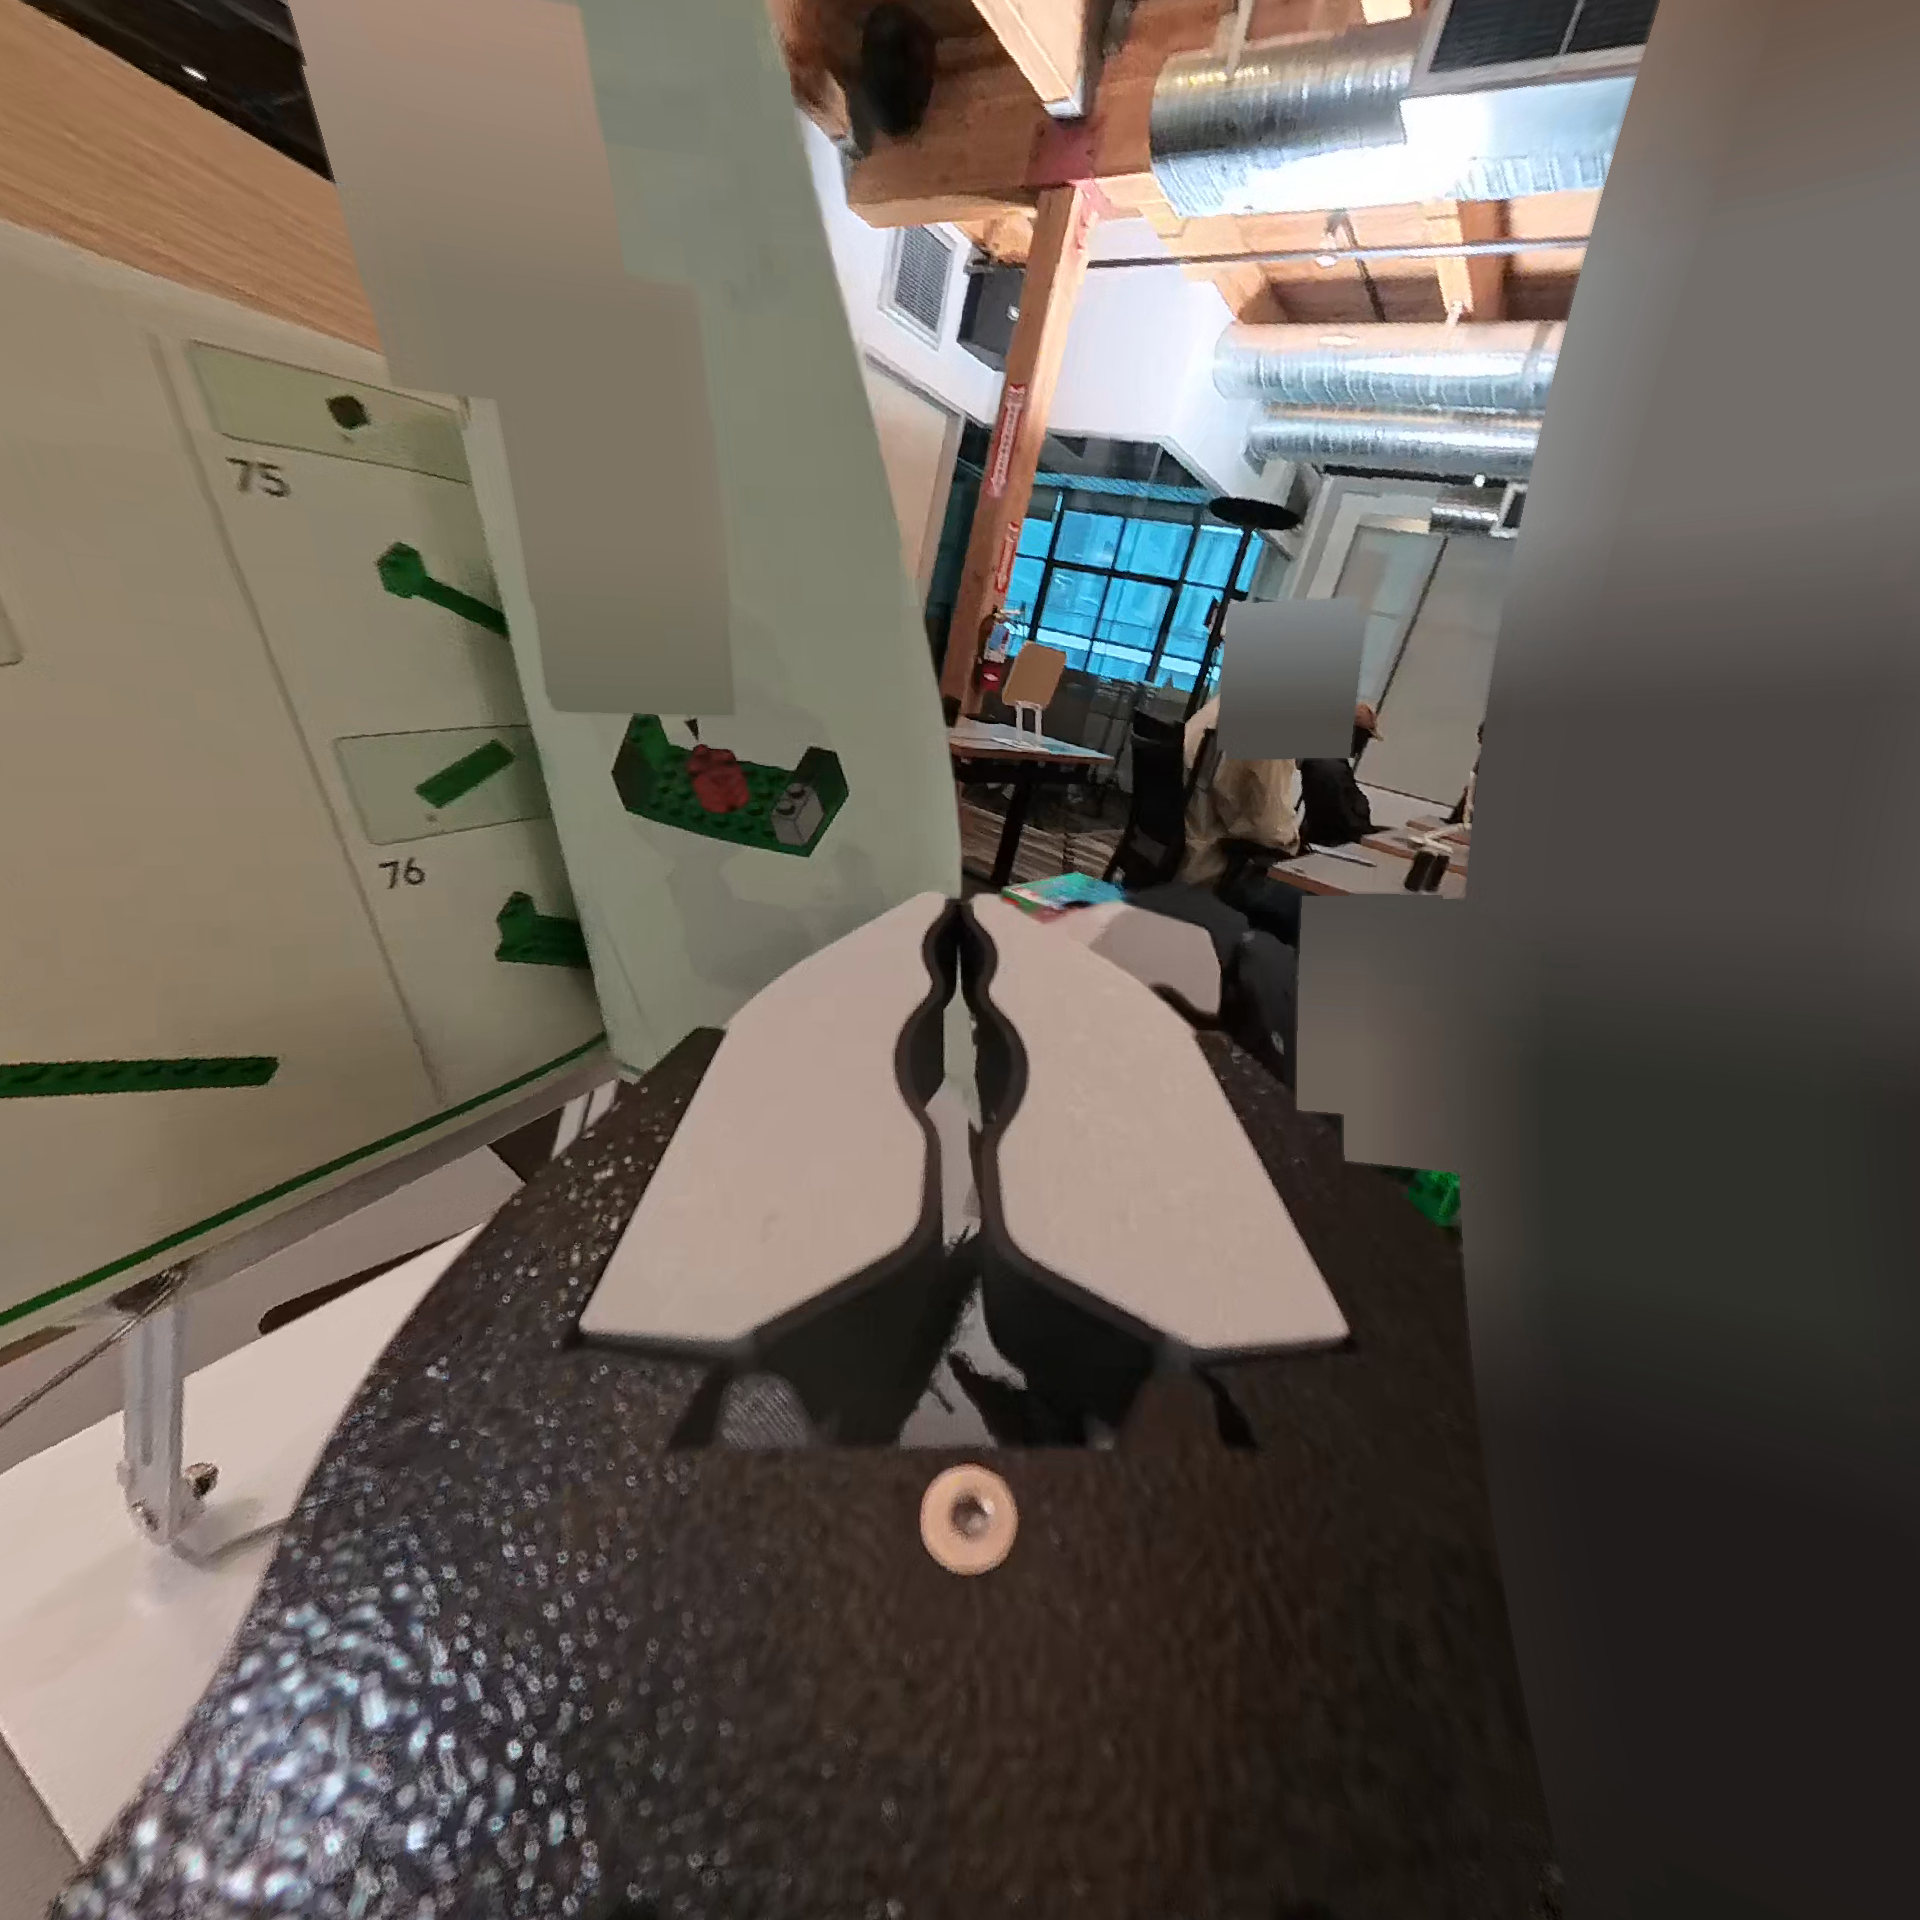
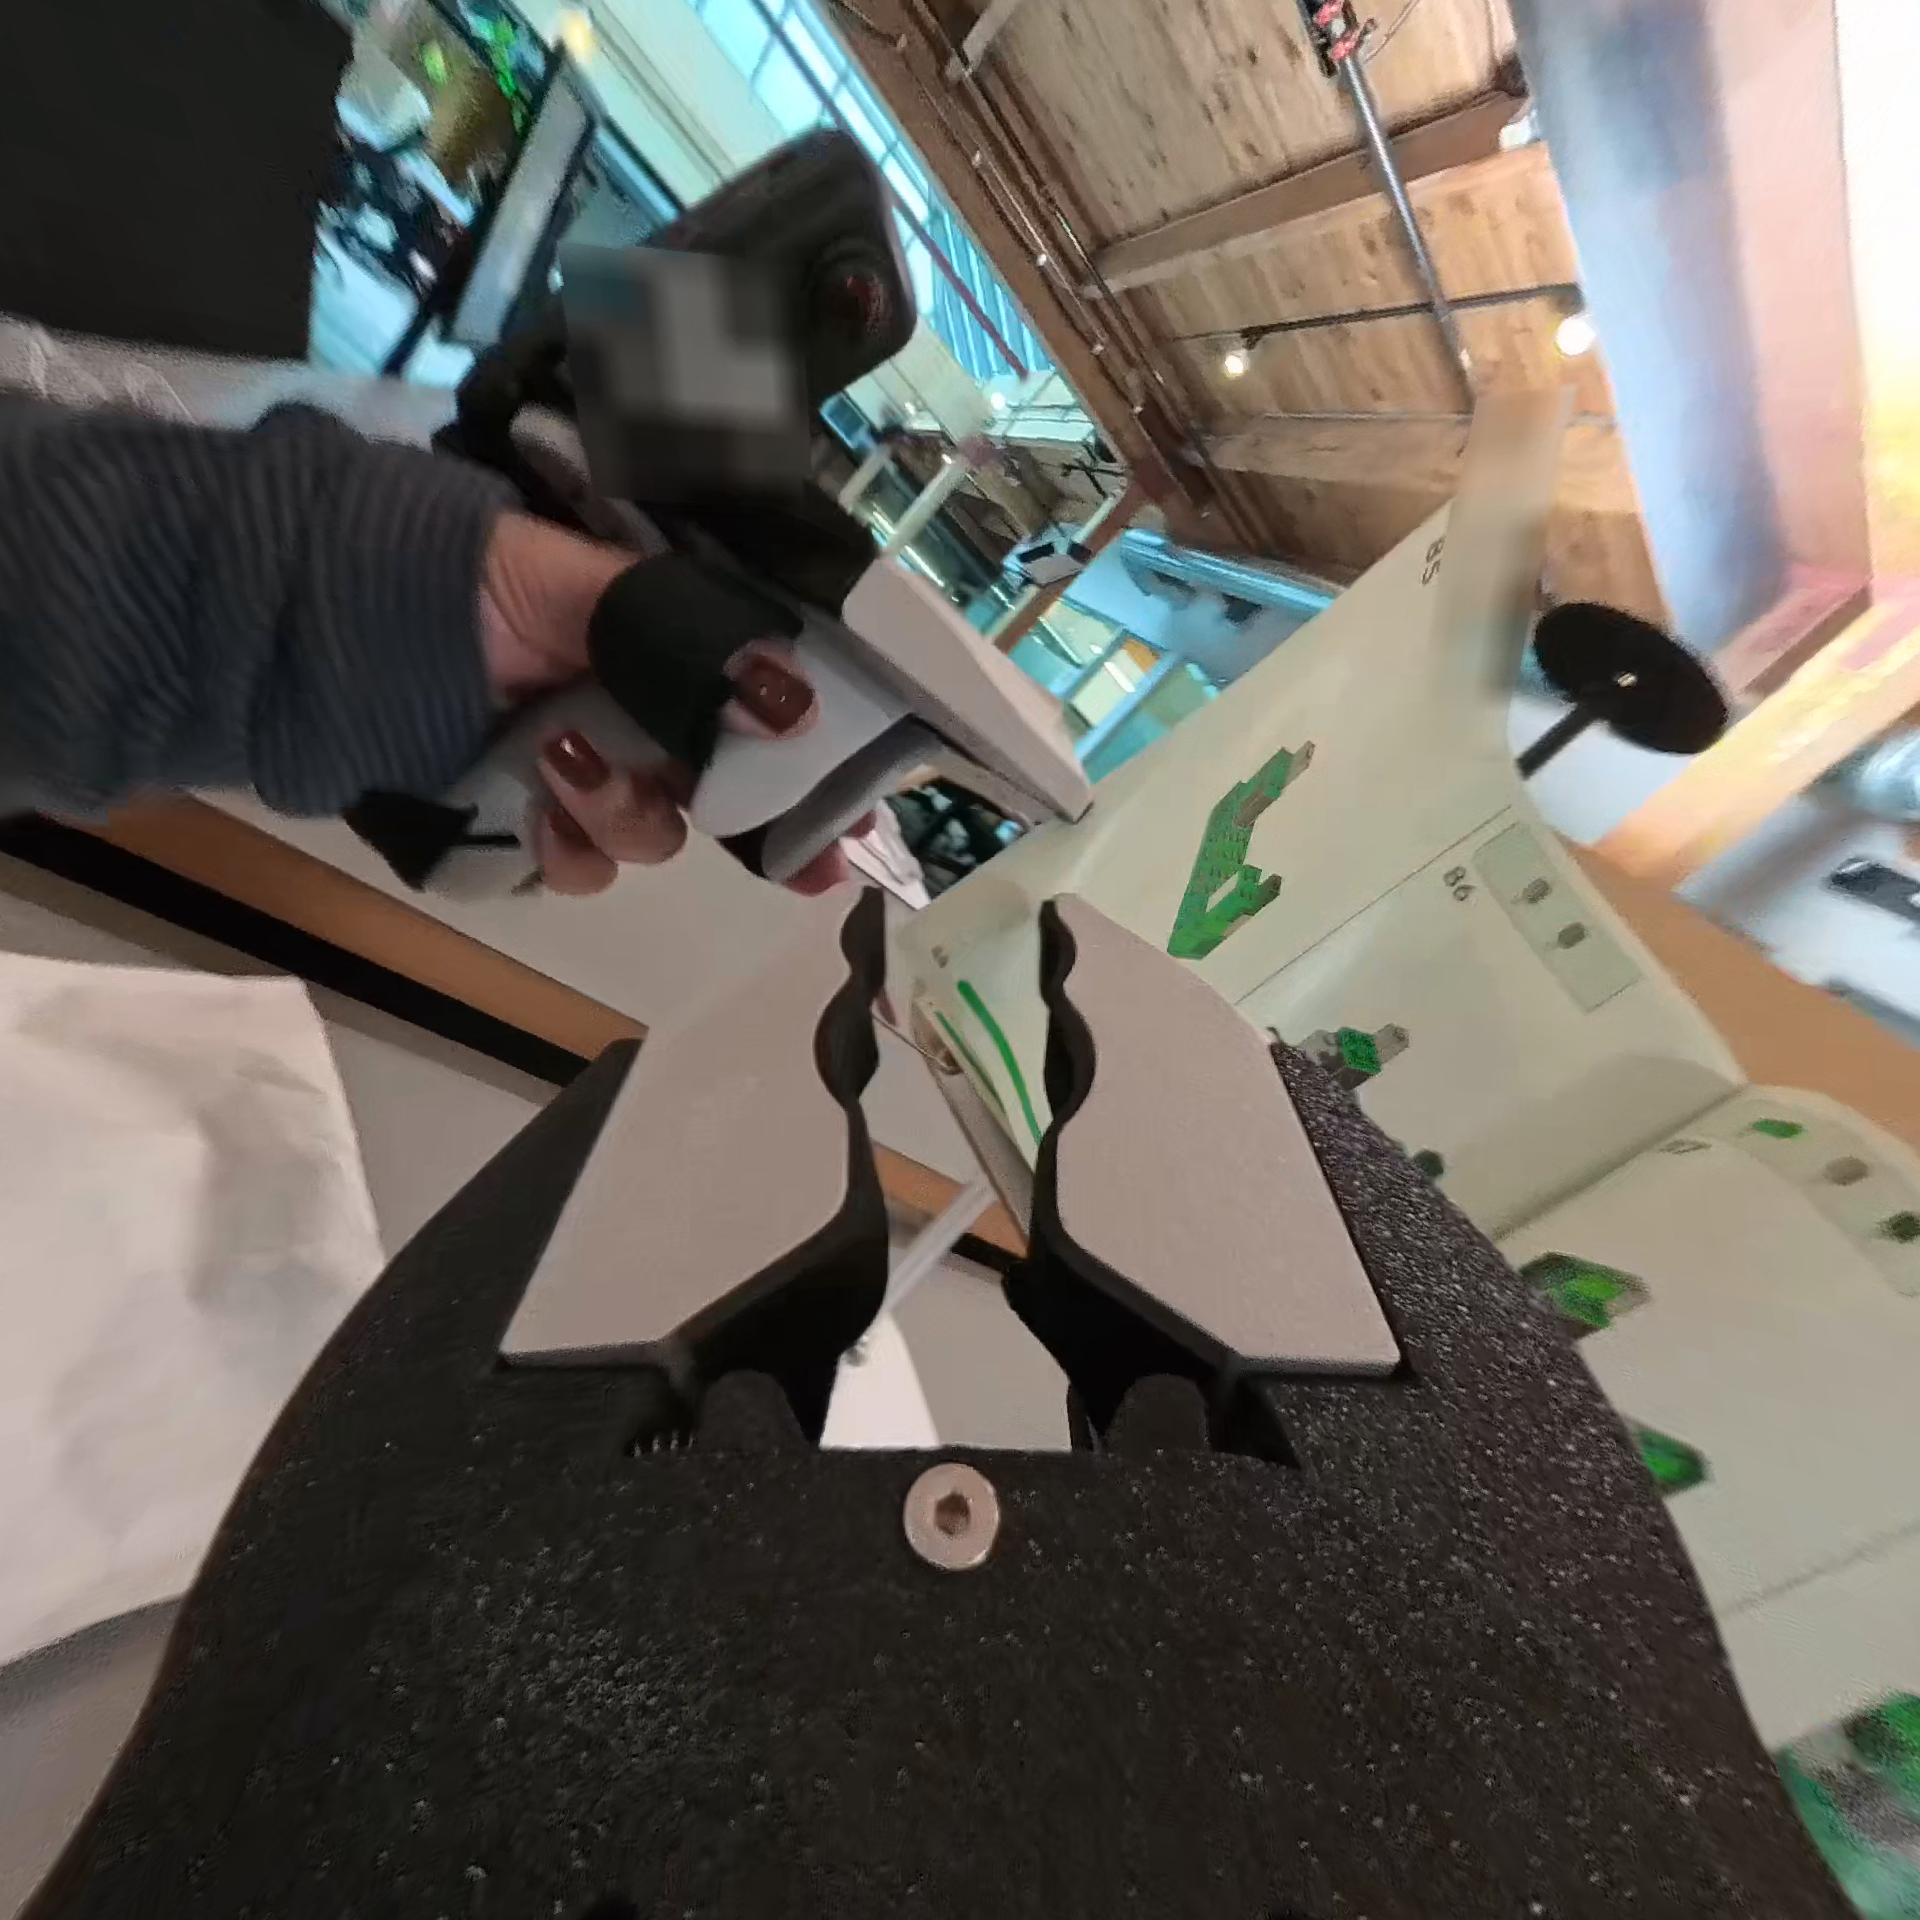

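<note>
An open brick-building instruction booklet (image 1: 208,831) stands on a metal stand (image 1: 156,1403). My left gripper (image 1: 961,920) is shut on the edge of one pale green page (image 1: 790,520), which is lifted upright and runs down between the jaws. In the right wrist view the left gripper (image 2: 935,707), held by a hand (image 2: 582,623) in a grey sleeve, pinches the page at the booklet's (image 2: 1403,987) top corner. My right gripper (image 2: 961,925) is open and empty, just in front of the booklet's lower edge and the stand's metal bar (image 2: 977,1122), which shows between the jaws.
The stand sits on a white table (image 1: 94,1621). A small green brick piece (image 1: 1439,1195) lies to the right. A person (image 1: 1247,810) sits at other tables (image 1: 1029,748) farther back. A black round lamp (image 2: 1631,686) stands behind the booklet.
</note>
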Tool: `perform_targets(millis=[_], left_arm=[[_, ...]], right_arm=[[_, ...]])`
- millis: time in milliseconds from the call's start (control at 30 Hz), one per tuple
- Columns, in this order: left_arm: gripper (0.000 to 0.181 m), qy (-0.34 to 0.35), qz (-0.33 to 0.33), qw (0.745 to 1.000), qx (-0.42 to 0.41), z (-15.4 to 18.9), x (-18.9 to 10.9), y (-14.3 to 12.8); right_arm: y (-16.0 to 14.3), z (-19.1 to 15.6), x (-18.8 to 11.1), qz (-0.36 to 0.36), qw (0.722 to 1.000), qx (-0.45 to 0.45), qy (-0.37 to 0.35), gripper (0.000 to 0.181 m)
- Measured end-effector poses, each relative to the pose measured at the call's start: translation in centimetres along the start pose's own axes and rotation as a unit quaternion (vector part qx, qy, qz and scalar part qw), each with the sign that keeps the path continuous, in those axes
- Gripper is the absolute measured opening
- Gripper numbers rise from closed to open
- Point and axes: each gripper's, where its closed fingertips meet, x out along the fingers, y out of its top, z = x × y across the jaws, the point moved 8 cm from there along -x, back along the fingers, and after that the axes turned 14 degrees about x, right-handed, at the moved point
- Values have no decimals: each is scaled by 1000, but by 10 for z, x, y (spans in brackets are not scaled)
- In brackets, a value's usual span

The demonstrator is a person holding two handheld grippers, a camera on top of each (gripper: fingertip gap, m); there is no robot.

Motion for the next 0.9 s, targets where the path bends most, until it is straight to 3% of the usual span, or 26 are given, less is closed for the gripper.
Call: perform_targets(millis=[33,233,533,900], left_arm=[[0,-6,-3,1000,5,1,2,-1],[0,-53,3,998,13,10,9,-2],[0,-117,30,993,9,18,15,-3],[2,-150,40,988,-3,24,23,-7]], right_arm=[[1,2,-1,4,1000,26,12,33],[7,15,-7,17,989,134,60,49],[12,25,-19,60,951,253,165,48],[9,28,-22,65,942,273,186,45]])
